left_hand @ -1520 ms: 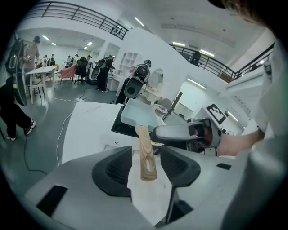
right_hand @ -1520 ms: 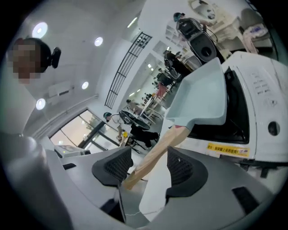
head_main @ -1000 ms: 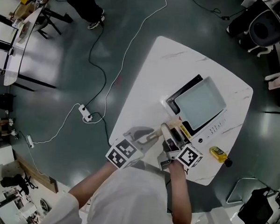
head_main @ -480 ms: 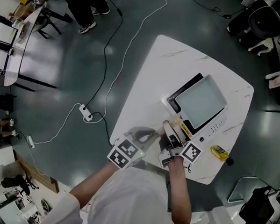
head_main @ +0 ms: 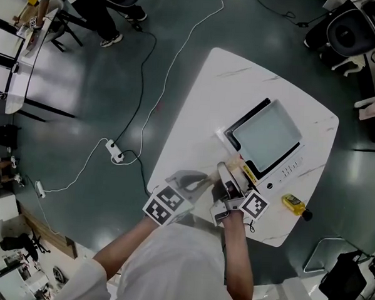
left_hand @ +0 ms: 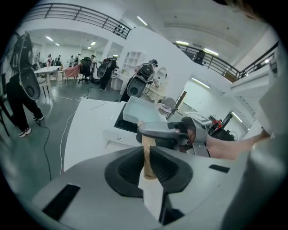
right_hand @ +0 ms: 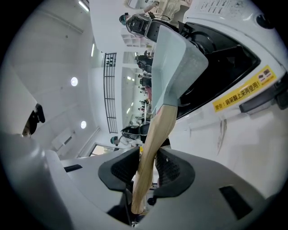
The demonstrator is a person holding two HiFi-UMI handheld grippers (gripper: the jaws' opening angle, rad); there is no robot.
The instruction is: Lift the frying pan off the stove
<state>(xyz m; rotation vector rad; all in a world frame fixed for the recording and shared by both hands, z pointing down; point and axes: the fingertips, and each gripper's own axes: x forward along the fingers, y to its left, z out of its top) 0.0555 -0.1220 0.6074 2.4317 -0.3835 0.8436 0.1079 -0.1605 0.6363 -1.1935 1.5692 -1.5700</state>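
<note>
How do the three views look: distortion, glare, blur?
Head view: sharp, evenly lit; white table close to clipping, pale sheen on the floor. Left gripper view: strong fisheye, black vignette, left claw soft so near the lens. Right gripper view: same fisheye, scene rolled sideways, pan handle crisp.

Handle [right_hand: 155, 134]: I see smooth pale wood.
Frying pan [head_main: 268, 135]: matt pale grey.
Worktop [head_main: 202, 109]: smooth white, faintly veined.

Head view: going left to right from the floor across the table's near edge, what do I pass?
Power strip → left gripper → right gripper → yellow object. The pan overlaps the right gripper, so it's left out.
</note>
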